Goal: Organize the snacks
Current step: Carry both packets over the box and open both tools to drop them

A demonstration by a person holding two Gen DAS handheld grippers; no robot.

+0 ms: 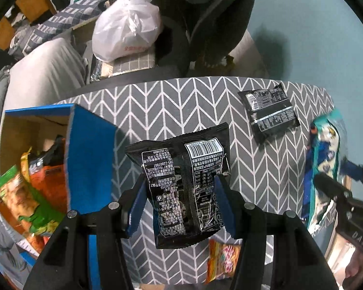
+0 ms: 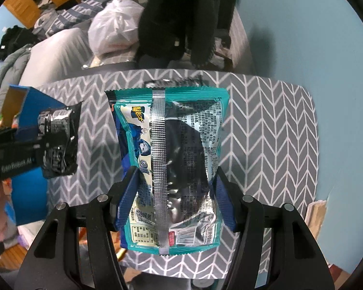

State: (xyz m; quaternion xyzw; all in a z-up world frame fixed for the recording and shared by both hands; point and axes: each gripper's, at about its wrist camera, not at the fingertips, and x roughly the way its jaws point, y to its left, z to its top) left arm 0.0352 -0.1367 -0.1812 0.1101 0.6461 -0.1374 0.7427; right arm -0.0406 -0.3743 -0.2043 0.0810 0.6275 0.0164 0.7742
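My left gripper [image 1: 180,191] is shut on a black snack packet [image 1: 184,183], held above the grey chevron tablecloth [image 1: 169,101]; the same packet [image 2: 58,140] shows at the left of the right wrist view. My right gripper [image 2: 175,193] is shut on a teal snack bag [image 2: 171,169], back seam facing me, lifted over the cloth; that bag [image 1: 324,159] appears blurred at the right of the left wrist view. A blue cardboard box [image 1: 89,159] at the left holds several green and orange snack bags [image 1: 29,193]. A second black packet [image 1: 269,113] lies on the cloth at the back right.
An orange snack bag [image 1: 223,258] lies near the table's front edge, partly hidden by my left gripper. Behind the table stand a white plastic bag [image 1: 125,29], a chair draped with dark clothing [image 1: 213,17] and a grey cushion [image 1: 46,72]. The floor [image 2: 302,24] is light blue.
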